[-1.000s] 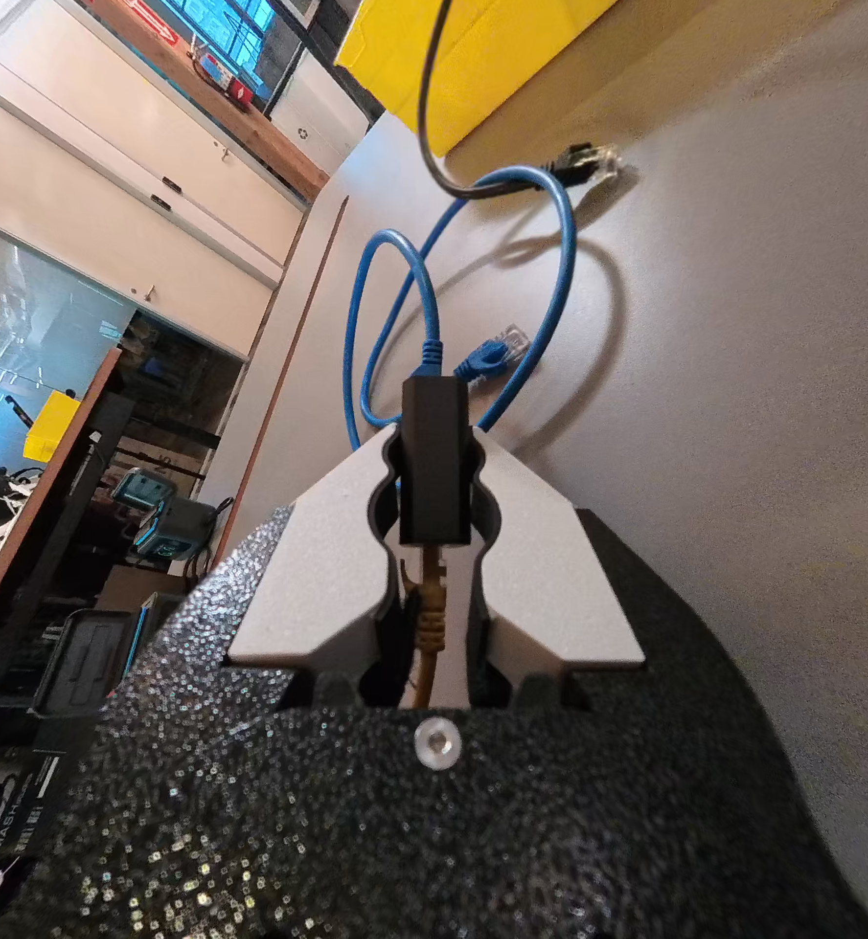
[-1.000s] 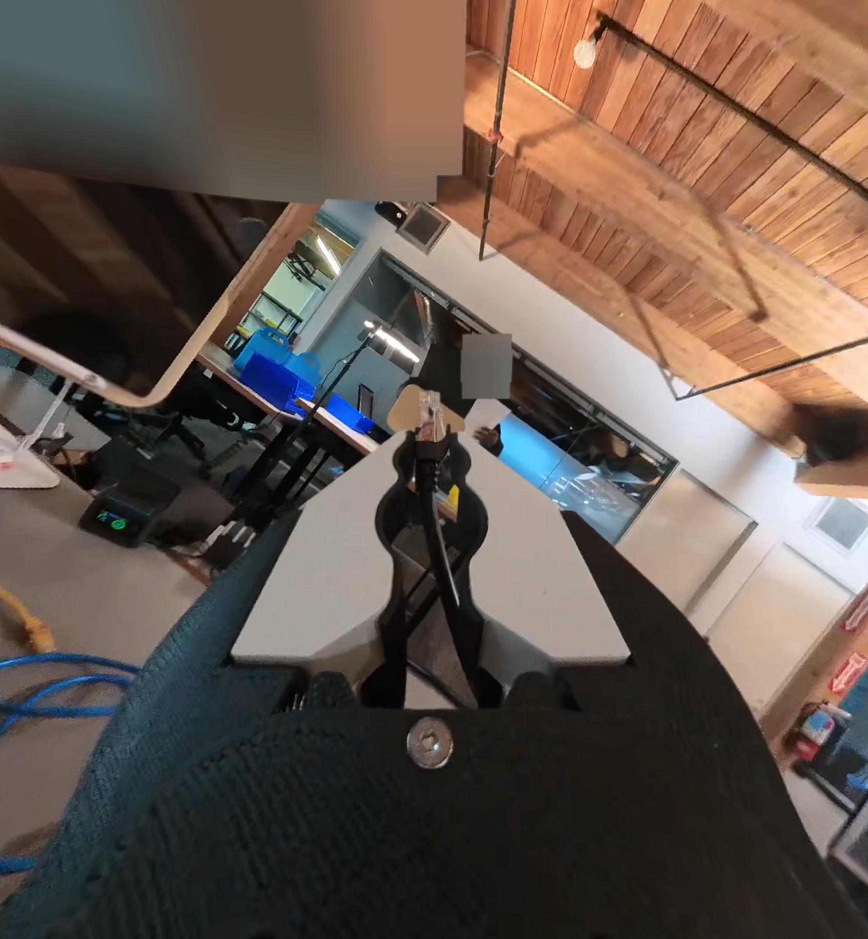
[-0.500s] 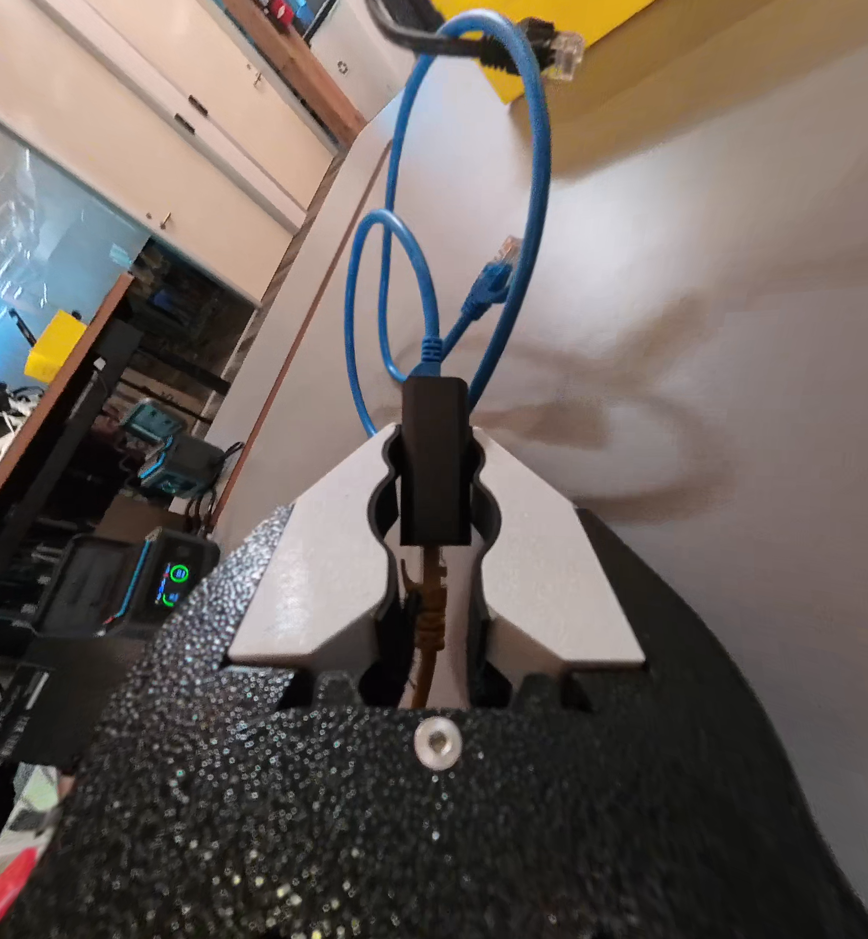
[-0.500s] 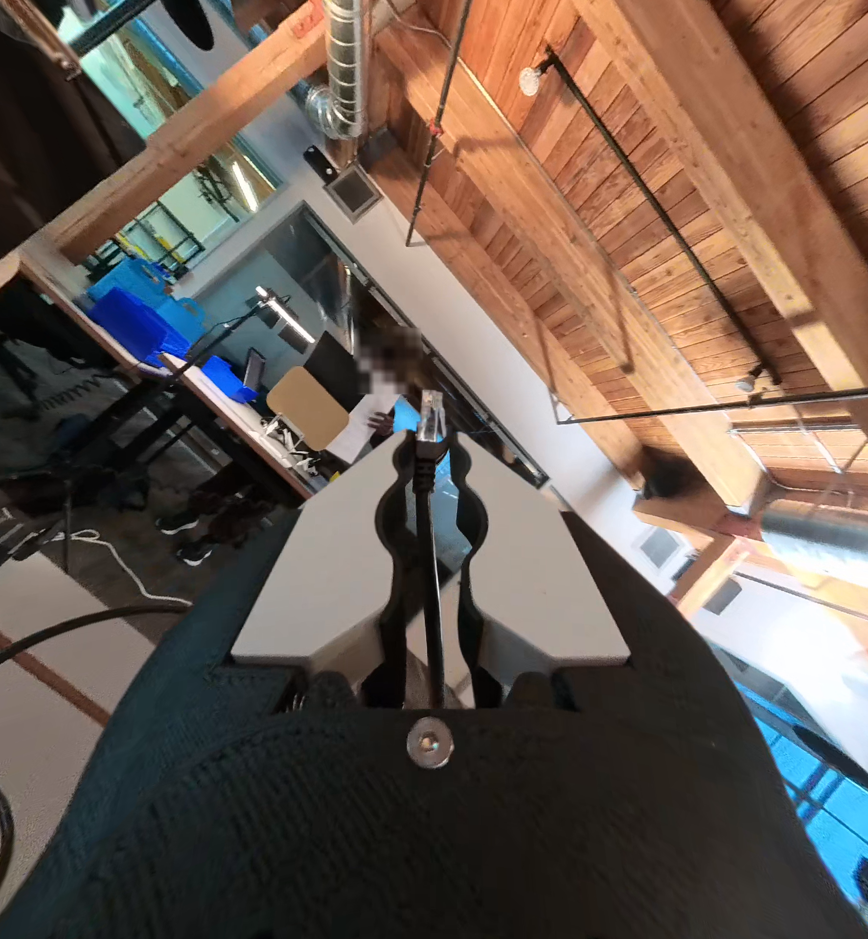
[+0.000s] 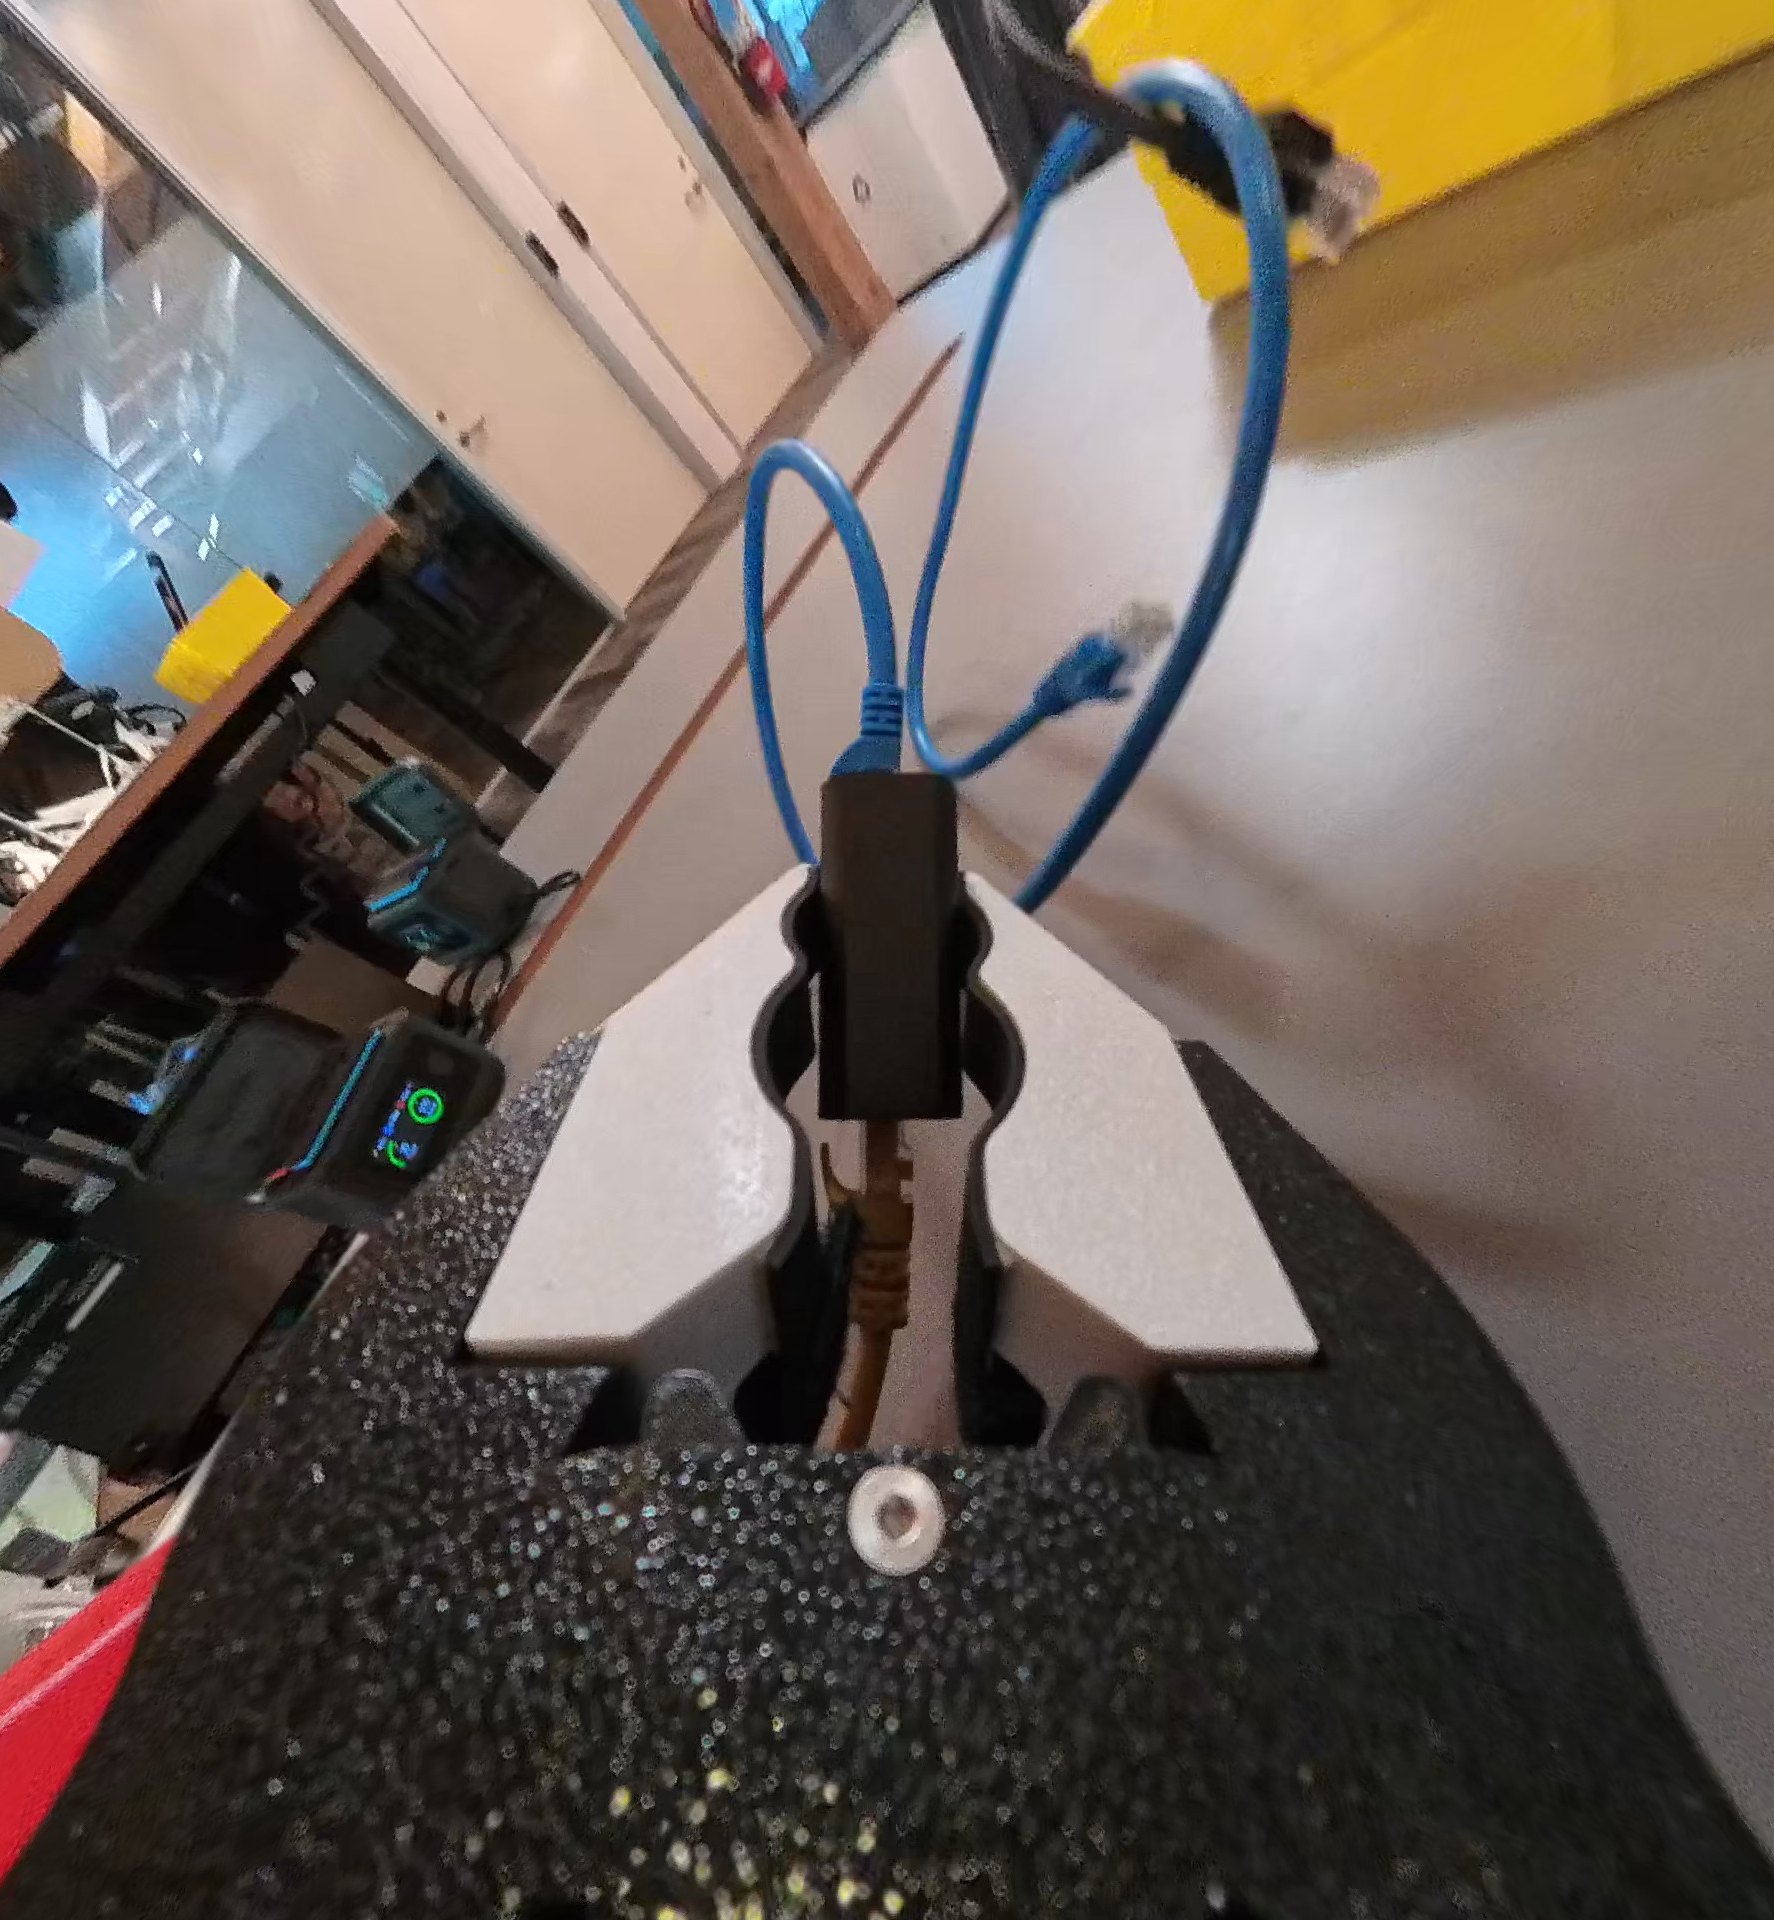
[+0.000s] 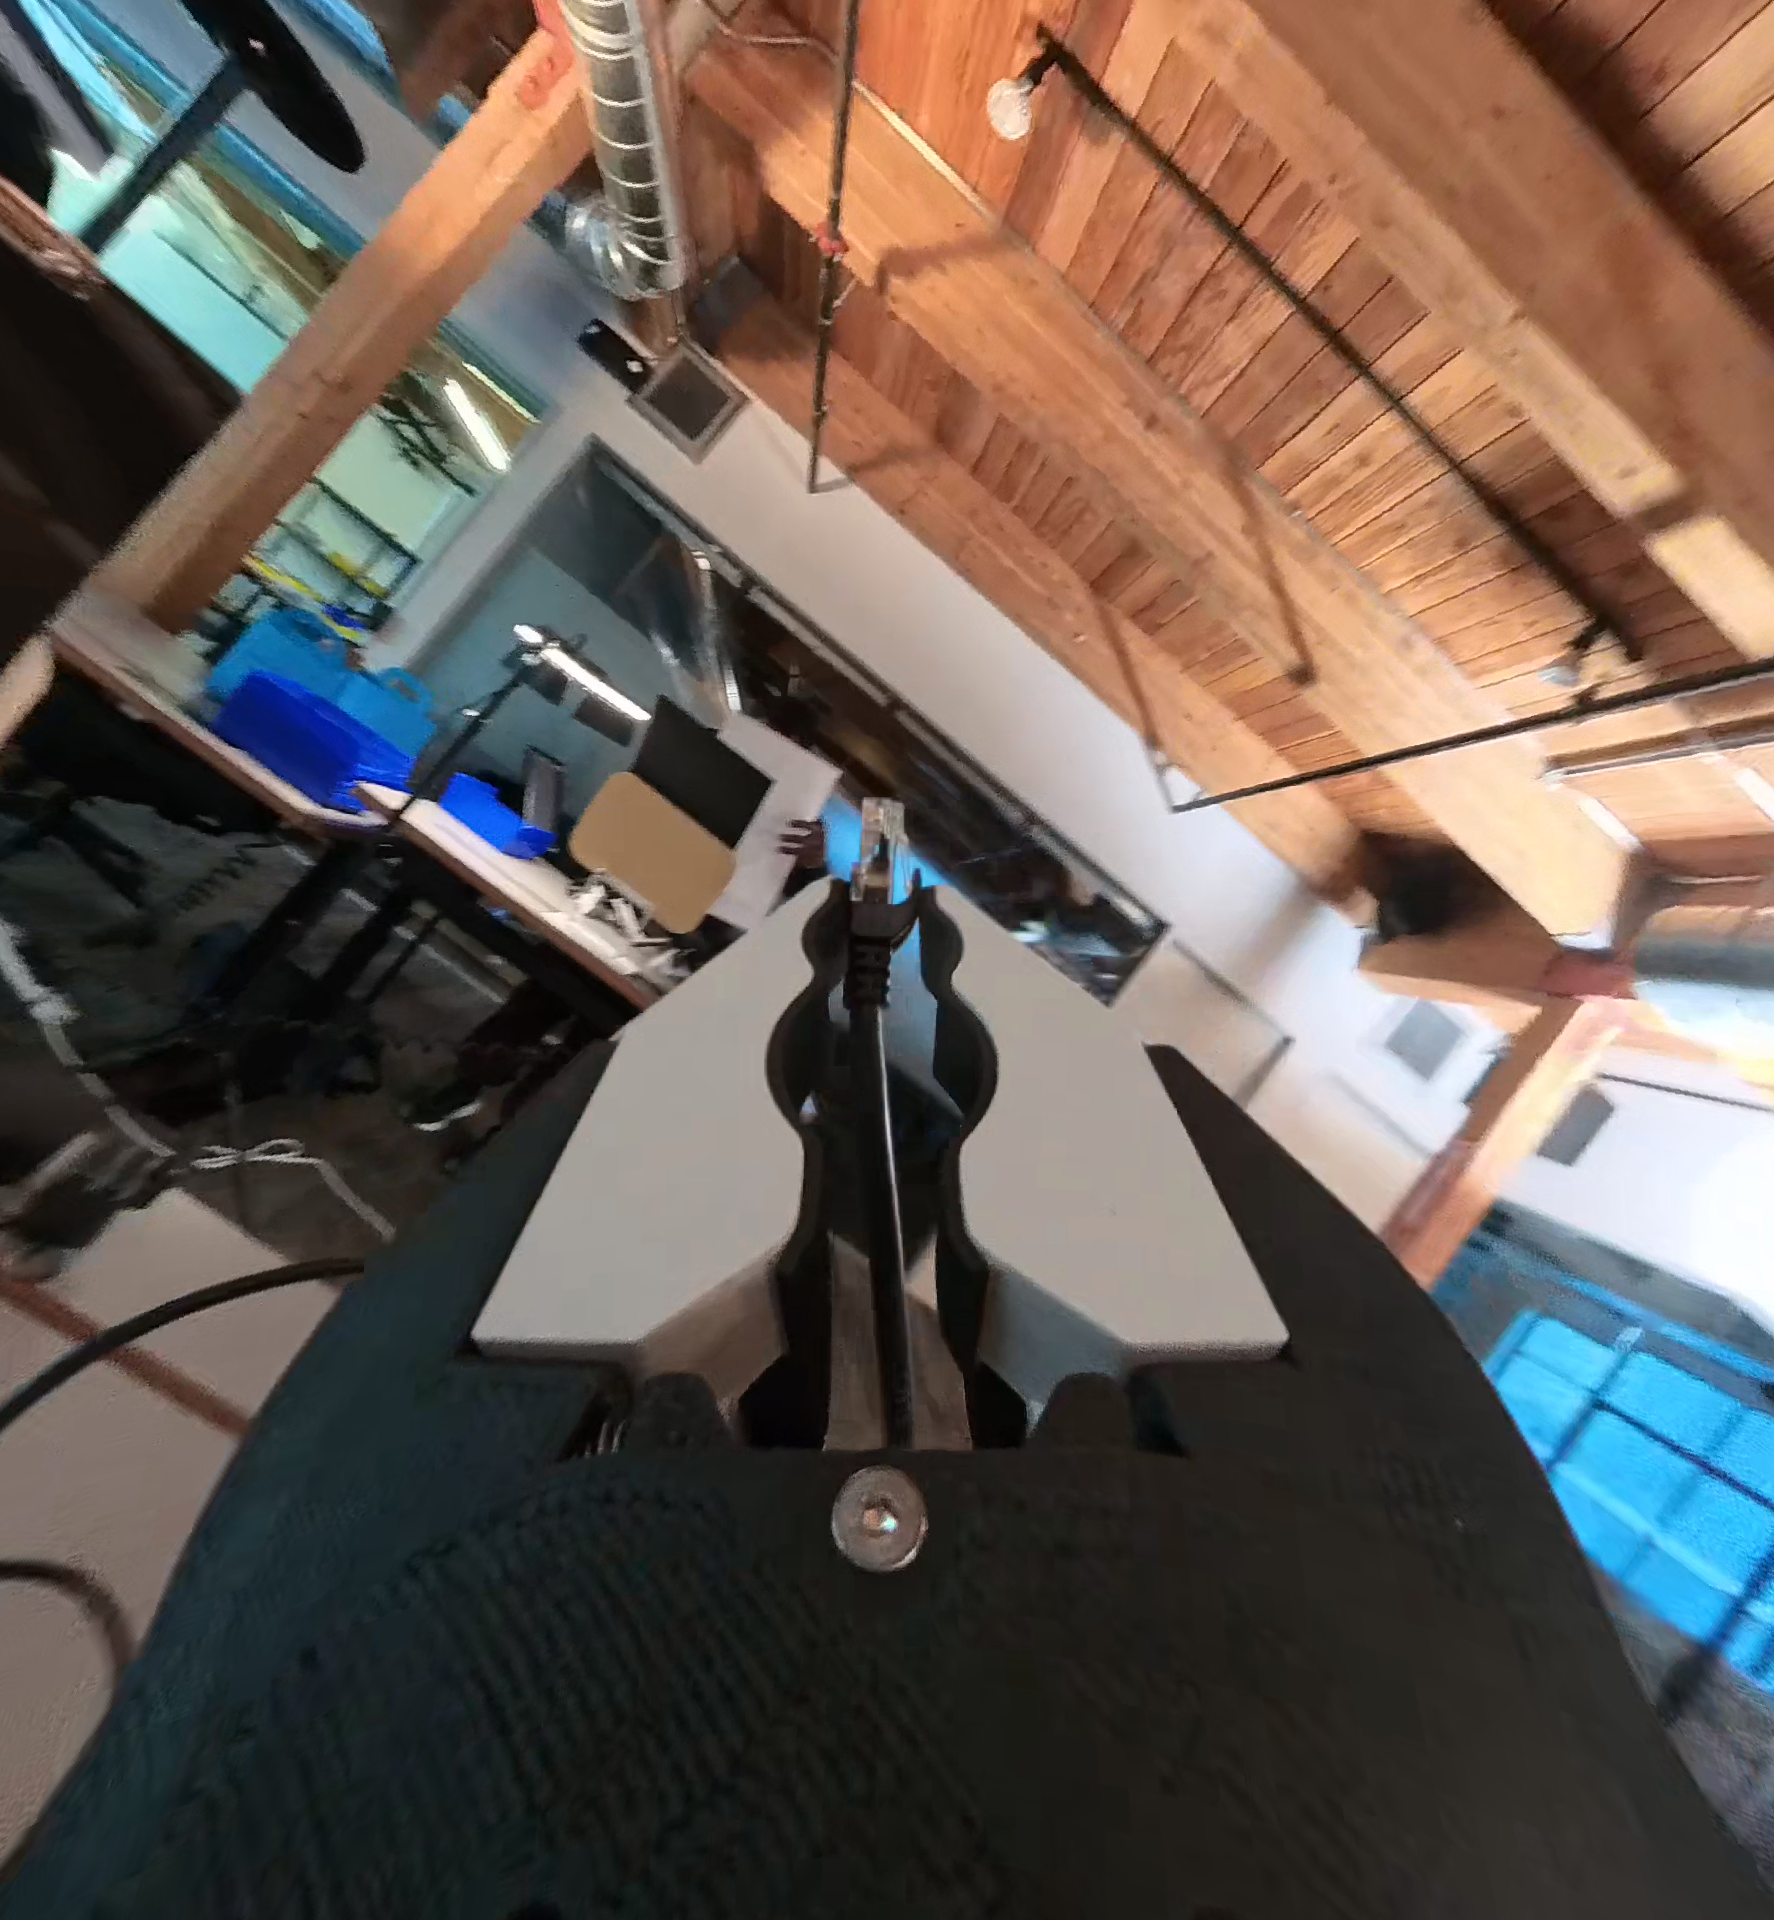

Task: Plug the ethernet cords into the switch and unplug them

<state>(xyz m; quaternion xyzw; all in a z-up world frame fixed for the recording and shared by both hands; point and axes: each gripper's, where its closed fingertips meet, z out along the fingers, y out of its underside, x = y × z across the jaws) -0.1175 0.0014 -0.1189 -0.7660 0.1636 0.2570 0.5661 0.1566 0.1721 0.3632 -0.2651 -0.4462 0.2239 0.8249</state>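
My left gripper (image 5: pixel 888 904) is shut on the small black switch (image 5: pixel 890 966) and holds it above the grey table (image 5: pixel 1485 831). A blue ethernet cord (image 5: pixel 1247 416) is plugged into the switch's far end and loops up. Its free plug (image 5: pixel 1091 665) hangs in the air. A yellow cord plug (image 5: pixel 878 1236) sits in the switch's near end, between the fingers. A black plug (image 5: pixel 1298 177) rests over the blue loop at the top right. My right gripper (image 6: pixel 878 909) is shut on a black ethernet cord (image 6: pixel 888 1195). Its clear plug (image 6: pixel 878 857) sticks out past the fingertips and points up at the room.
A yellow bin (image 5: pixel 1434 114) stands at the table's far edge. A black device with a lit screen (image 5: pixel 343 1132) sits off the table's left side, and a red object (image 5: pixel 21 1745) is at the lower left. The black cord's slack (image 6: pixel 83 1361) trails over the table at the right view's lower left. The tips of one gripper are about 60 centimetres away from the tips of the other.
The left gripper has lifted and tilted with the switch, and the blue loop has risen off the table. The right gripper has swung up from the table toward the ceiling, still holding the black cord.
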